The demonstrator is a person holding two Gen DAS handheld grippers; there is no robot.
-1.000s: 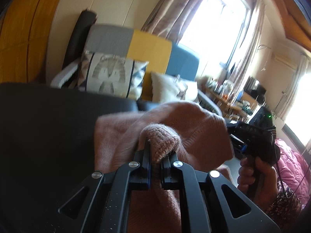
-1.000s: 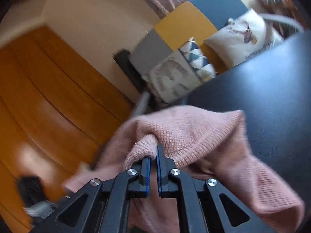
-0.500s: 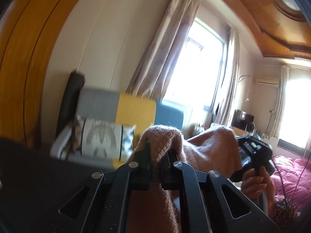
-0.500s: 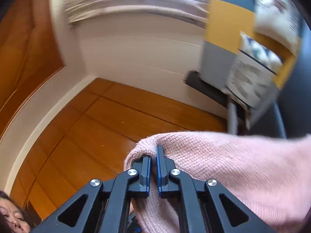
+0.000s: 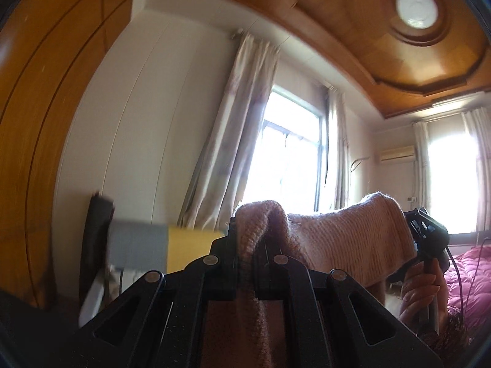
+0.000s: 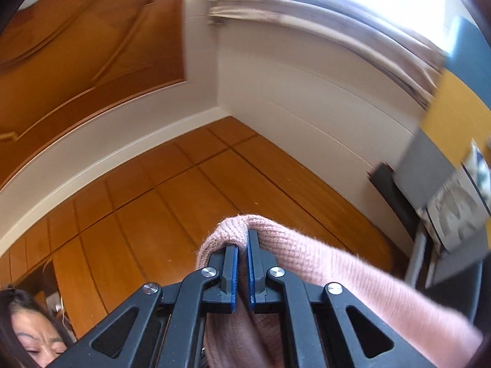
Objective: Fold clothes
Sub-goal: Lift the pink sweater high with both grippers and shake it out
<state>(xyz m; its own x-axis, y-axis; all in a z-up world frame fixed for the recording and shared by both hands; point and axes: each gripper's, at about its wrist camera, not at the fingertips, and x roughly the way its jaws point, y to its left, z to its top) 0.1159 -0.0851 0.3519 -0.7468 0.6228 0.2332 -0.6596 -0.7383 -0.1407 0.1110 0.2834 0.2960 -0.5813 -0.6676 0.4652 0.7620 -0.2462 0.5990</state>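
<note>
A pink knitted sweater (image 5: 353, 245) hangs in the air, stretched between both grippers. My left gripper (image 5: 248, 239) is shut on one bunched edge of it and tilts upward toward the window. In the left wrist view the right gripper (image 5: 426, 239) appears at the far right, held by a hand (image 5: 420, 291), with the sweater draped over its front. My right gripper (image 6: 242, 245) is shut on another fold of the pink sweater (image 6: 353, 273), which trails off to the lower right. The table is out of sight in both views.
A sofa with grey and yellow panels (image 5: 165, 245) stands against the white wall below a curtained window (image 5: 291, 159). Orange wooden wardrobe panels (image 6: 172, 199) fill the right wrist view, with a person's head (image 6: 27, 337) at its lower left. A magenta quilt (image 5: 469, 273) lies at the right.
Both grippers have lifted the sweater off the dark table and tilted upward. The views now show wall, window and ceiling instead of the tabletop. Both grips have held.
</note>
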